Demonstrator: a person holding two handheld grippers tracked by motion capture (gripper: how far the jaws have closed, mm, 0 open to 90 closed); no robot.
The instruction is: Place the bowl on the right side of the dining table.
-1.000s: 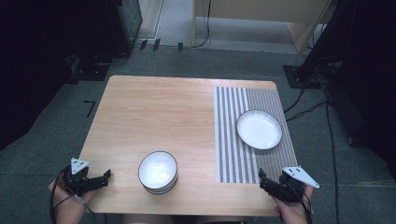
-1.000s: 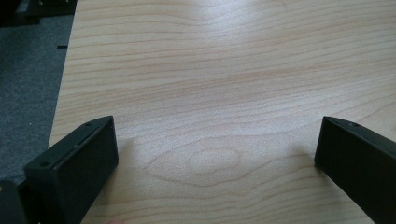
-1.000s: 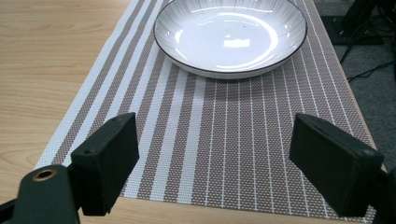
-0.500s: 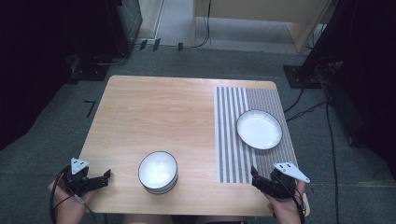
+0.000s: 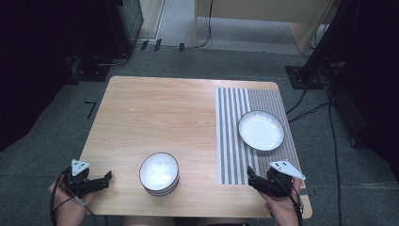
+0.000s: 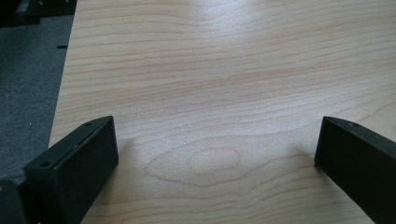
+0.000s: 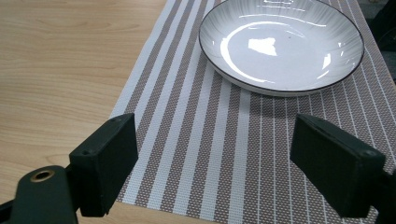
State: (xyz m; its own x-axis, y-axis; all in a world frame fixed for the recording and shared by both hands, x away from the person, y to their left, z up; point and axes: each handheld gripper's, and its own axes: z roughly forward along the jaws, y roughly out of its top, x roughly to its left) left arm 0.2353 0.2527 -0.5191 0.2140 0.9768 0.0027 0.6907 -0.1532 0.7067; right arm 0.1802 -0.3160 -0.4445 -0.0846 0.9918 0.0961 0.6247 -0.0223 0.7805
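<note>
Left gripper (image 5: 106,178) rests at the near left table (image 5: 155,113) corner, jaws spread wide over bare wood, grasping nothing. A stack of bowls (image 5: 159,173) stands near the front edge, between both grippers. Right gripper (image 5: 250,175) hovers over the striped placemat's (image 5: 235,141) near edge, jaws released and empty, aimed at the white plate (image 5: 261,130) just beyond them.
</note>
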